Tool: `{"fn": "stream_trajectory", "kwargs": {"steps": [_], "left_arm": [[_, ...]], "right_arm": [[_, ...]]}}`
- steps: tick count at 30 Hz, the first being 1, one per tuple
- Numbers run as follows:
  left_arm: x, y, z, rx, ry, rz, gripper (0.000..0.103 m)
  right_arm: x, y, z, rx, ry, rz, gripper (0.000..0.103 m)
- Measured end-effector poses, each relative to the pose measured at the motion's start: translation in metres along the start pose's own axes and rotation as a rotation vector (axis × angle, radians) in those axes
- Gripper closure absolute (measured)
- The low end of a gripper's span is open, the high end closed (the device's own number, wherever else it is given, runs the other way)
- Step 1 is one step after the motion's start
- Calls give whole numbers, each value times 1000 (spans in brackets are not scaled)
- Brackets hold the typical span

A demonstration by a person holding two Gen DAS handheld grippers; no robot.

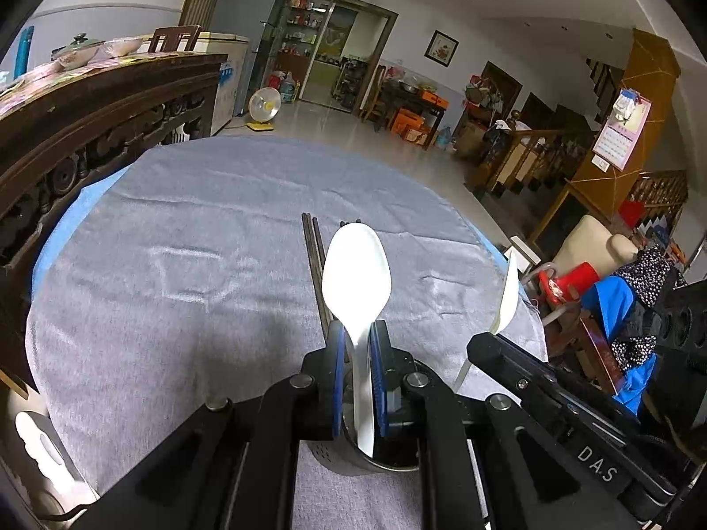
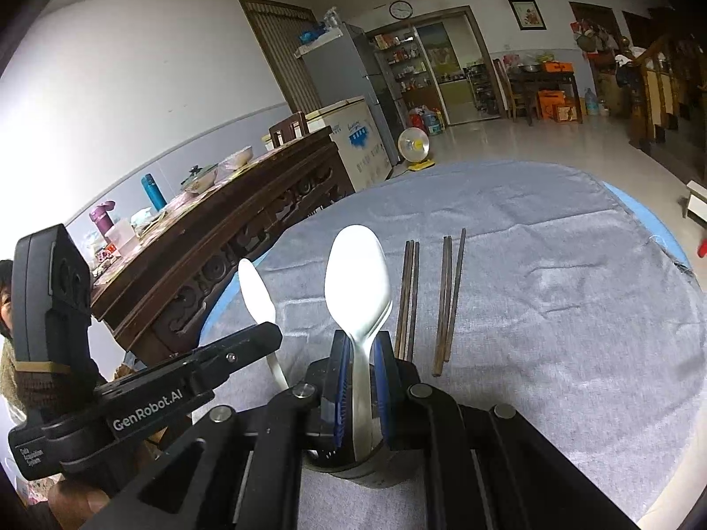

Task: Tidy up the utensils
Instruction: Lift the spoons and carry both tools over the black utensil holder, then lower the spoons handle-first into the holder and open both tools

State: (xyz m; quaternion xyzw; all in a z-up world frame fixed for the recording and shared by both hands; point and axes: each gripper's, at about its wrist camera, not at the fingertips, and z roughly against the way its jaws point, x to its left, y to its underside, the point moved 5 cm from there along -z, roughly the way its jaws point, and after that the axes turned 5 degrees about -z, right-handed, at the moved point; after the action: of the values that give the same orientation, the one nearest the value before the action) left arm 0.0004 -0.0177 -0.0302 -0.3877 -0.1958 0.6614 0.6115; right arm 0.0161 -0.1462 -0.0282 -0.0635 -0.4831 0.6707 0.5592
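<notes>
You hold a two-finger tool in each hand, and each one is clenched on a white spoon by its handle, bowl pointing forward and up. Your left gripper [image 1: 359, 344] grasps the left spoon [image 1: 356, 271]; its handle runs down between the blue pads into a dark metal holder cup [image 1: 353, 463] that stands on the bench [image 1: 176, 265], just under the fingers. Your right gripper [image 2: 361, 353] grasps the right spoon [image 2: 358, 282] the same way, its handle end also reaching down into the same cup, seen from the right wrist view as the holder cup [image 2: 349, 470]. The bench is covered with a grey cloth. Beyond the cup lie two pairs of dark chopsticks, flat on the cloth: one pair [image 2: 408, 300] just beside the right spoon, the other pair [image 2: 448, 300] a little further right, not touching the first. The step in hand looks like lowering both spoons into the cup. The next move likely calls for easing each handle fully down, then loosening the fingers so the spoons lean against the rim without tipping the cup. After that the chopsticks are left to gather.
</notes>
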Motion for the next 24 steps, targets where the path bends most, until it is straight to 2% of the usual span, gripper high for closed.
{"fn": "stream_trajectory", "kwargs": {"steps": [16,17,21,24], "left_arm": [[1,7,-1,35,17,13,90],[2,7,0,38,18,15,89],[5,8,3,42,21,32,70],[5,7,7,38,29,42,67]], "right_arm": [[-1,13,0,28,2,13,89],[0,14,0,30,-1,12,89],[1,17,0,49,-3,14,88],[1,20,0,54,0,18,86]]}}
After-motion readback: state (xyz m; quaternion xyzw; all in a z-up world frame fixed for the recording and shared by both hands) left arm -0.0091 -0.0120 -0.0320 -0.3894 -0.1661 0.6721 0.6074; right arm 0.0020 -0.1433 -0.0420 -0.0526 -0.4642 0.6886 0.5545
